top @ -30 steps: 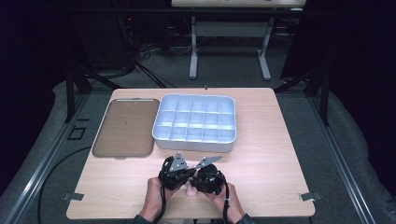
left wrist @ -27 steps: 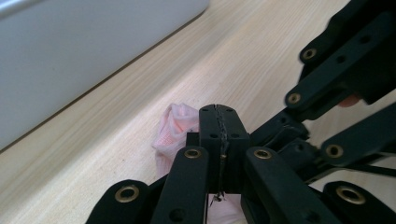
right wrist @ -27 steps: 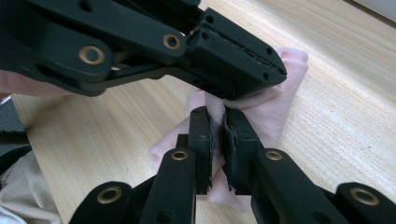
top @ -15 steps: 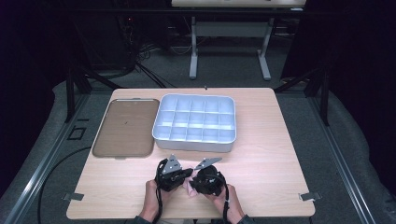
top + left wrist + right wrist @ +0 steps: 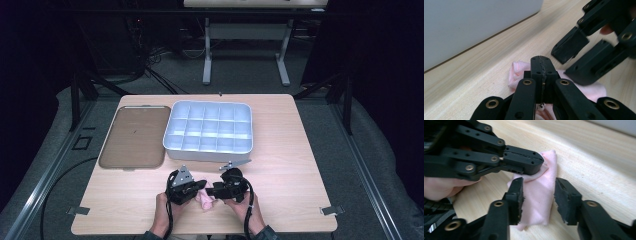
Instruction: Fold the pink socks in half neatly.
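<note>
A small folded pink cloth lies on the wooden table near its front edge, between the two hand-held grippers. My left gripper reaches it from the left, its jaws pressed together on the cloth's upper edge. My left gripper is also in the right gripper view, lying across the top of the pink cloth. My right gripper stands open with one jaw on each side of the folded cloth. Its spread jaws sit just over the cloth.
A pale grey tray with several compartments stands just behind the grippers; its wall is close to my left gripper. A flat brown tray lies to its left. Bare table extends to the right.
The two grippers have drawn slightly apart, the right one shifting a little to the right. More of the pink cloth shows between them.
</note>
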